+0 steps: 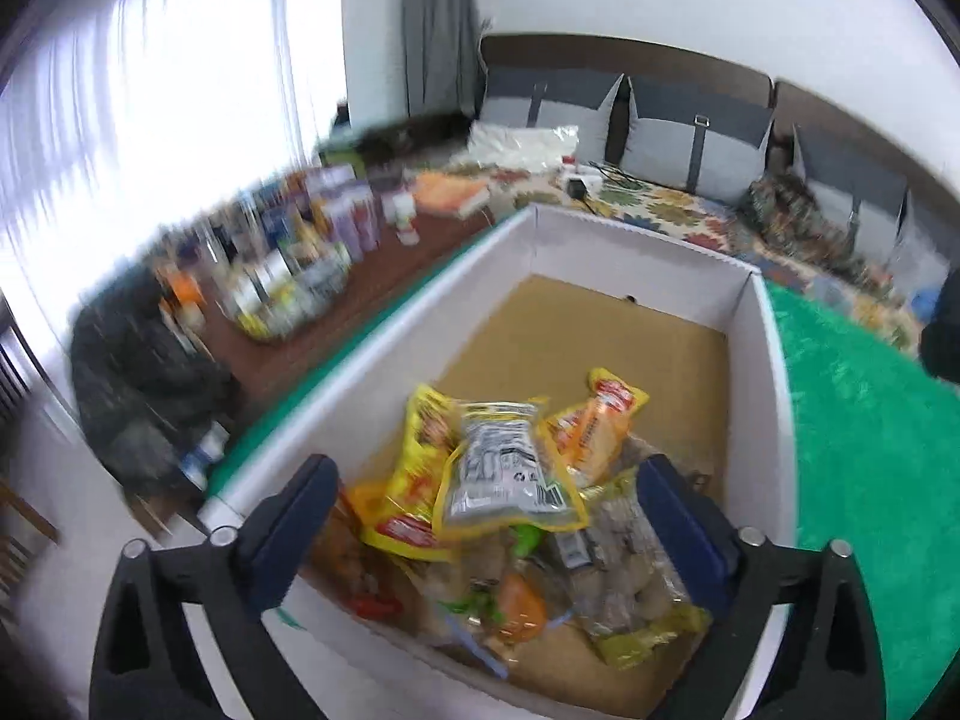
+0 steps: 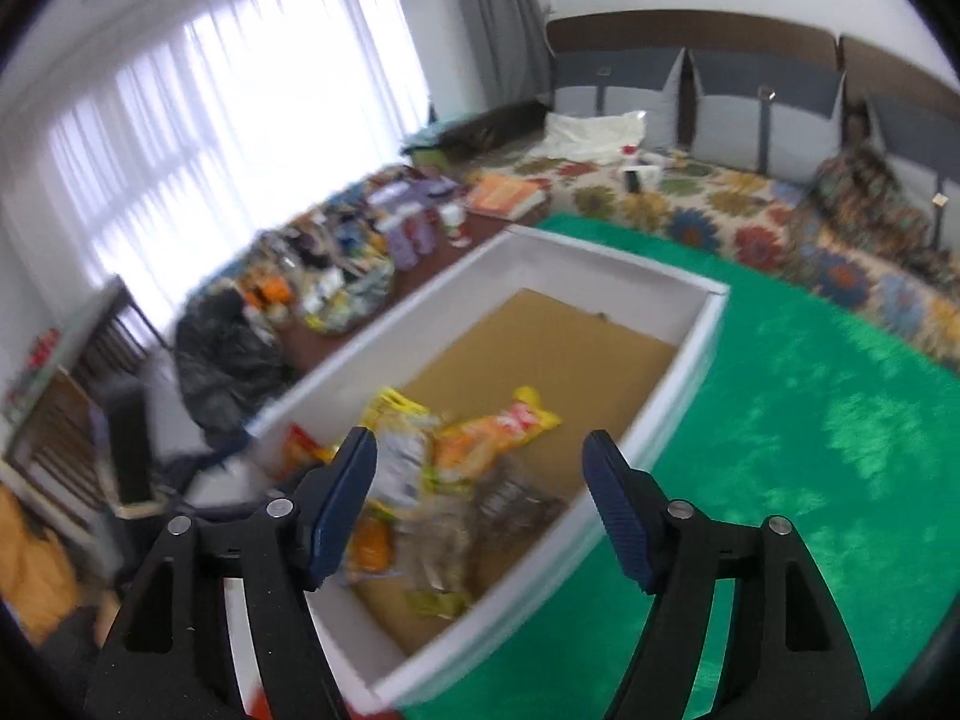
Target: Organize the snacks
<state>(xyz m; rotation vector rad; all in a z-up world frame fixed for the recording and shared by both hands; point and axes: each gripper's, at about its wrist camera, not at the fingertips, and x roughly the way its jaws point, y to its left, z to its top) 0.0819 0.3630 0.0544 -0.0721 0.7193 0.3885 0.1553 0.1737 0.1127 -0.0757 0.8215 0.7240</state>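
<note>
A: What is shown in the left wrist view?

B: The left gripper [image 1: 486, 480] is seen held over the near end of a white box [image 1: 774, 408] with a brown cardboard floor. Its two blue-padded fingers [image 1: 297, 528] are spread wide apart, and nothing is pressed between them. Beneath the gap a heap of snack packets [image 1: 510, 516] is piled in the near part of the box. A clear packet with a yellow edge and printed label [image 1: 510, 468] is lying on top, and a yellow and orange packet [image 1: 600, 420] is tilted beside it. The far half of the box floor is left bare.

A: And around the box?

B: A green cloth [image 1: 864, 420] is spread under it. A blurred row of bottles and boxes [image 1: 288, 252] is lined up on a brown surface to the left, below a bright curtained window [image 1: 150, 90].

A: What is given by the right wrist view?

B: The right gripper [image 2: 483, 474] is seen above the same white box [image 2: 660, 420], nearer its right wall. Its fingers [image 2: 618, 516] are likewise parted, with nothing gripped. The snack packets [image 2: 444, 480] are seen blurred in the near half of the box, partly hidden by the left finger. A flowered bedspread [image 2: 720, 222] and grey cushions [image 2: 762, 120] are seen behind.
</note>
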